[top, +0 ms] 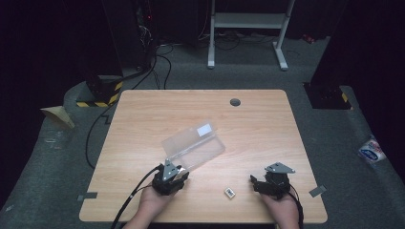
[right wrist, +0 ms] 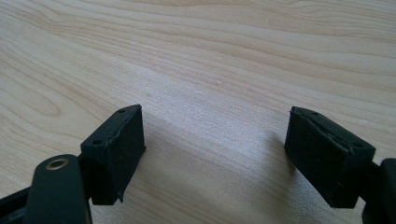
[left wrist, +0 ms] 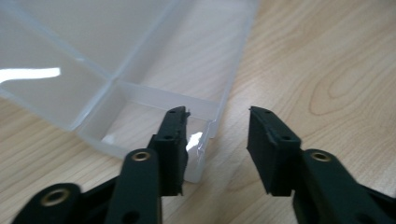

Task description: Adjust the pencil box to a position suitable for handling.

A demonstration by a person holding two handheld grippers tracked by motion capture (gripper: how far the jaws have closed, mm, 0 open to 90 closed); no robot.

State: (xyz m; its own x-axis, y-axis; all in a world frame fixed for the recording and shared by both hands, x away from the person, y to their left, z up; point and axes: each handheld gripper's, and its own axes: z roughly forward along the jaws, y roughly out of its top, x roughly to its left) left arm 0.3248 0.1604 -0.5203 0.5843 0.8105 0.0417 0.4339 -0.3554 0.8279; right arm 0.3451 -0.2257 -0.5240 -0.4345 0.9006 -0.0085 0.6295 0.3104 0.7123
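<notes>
Left gripper [top: 173, 175] sits at the near corner of the clear plastic box [top: 193, 145], jaws parted, one jaw over the corner wall, other outside; not pinching as far as I can tell. Box lies mid-table, lid up, long axis running away up-right from that gripper. Small white piece [top: 229, 192] lies between the grippers, nearer the right gripper [top: 258, 183], whose jaws stand wide and empty over bare table [top: 258, 119].
</notes>
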